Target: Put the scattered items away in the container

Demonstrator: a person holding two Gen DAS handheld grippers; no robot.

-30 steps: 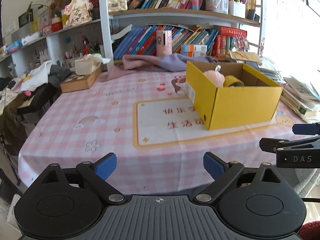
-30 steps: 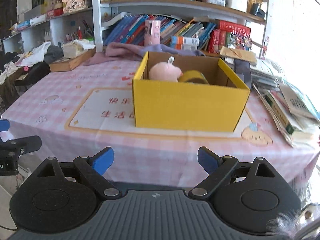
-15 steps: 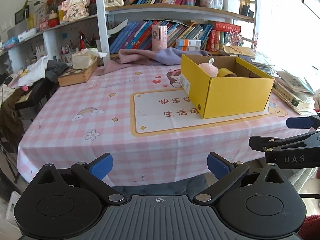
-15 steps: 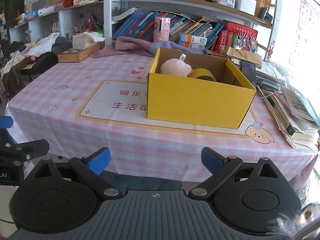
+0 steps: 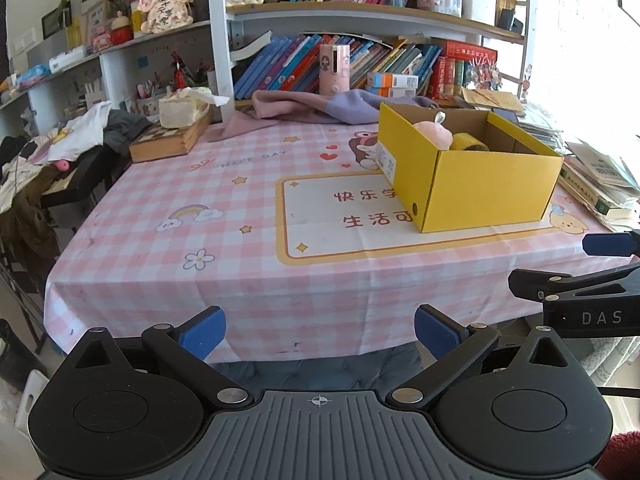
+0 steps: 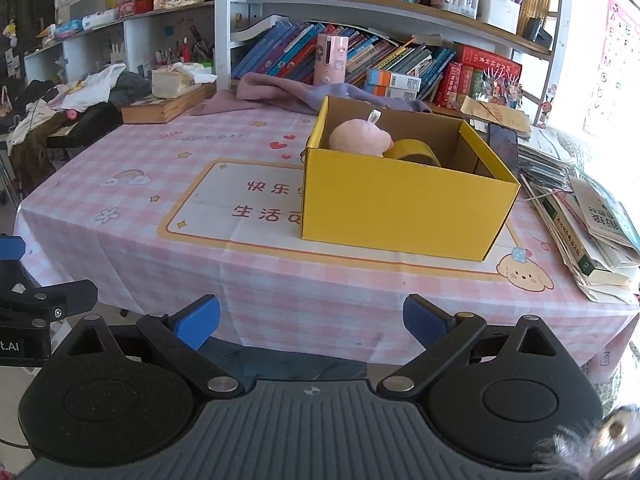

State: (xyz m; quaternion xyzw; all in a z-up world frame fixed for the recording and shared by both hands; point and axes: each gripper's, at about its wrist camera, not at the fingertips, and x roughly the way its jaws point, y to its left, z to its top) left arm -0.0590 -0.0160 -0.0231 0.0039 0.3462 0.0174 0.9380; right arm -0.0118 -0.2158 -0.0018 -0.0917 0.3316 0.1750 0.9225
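The pink checked tablecloth (image 5: 224,216) carries "NICE DAY" in pale letters near its far side, and in its cream panel red Chinese characters – "快乐" on the upper line, "生活" on the lower – each line running on behind the yellow box (image 5: 484,192). The right gripper (image 5: 600,316), seen from the left wrist, bears "DAS" in grey. The left gripper (image 6: 16,344), seen from the right wrist, shows "t.AI". Book spines on the shelves are too small to read.

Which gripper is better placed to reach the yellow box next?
Right, probably. The yellow box sits almost straight ahead of the right gripper, while it lies off to the right of the left gripper. Both are open, empty and back off the table edge.
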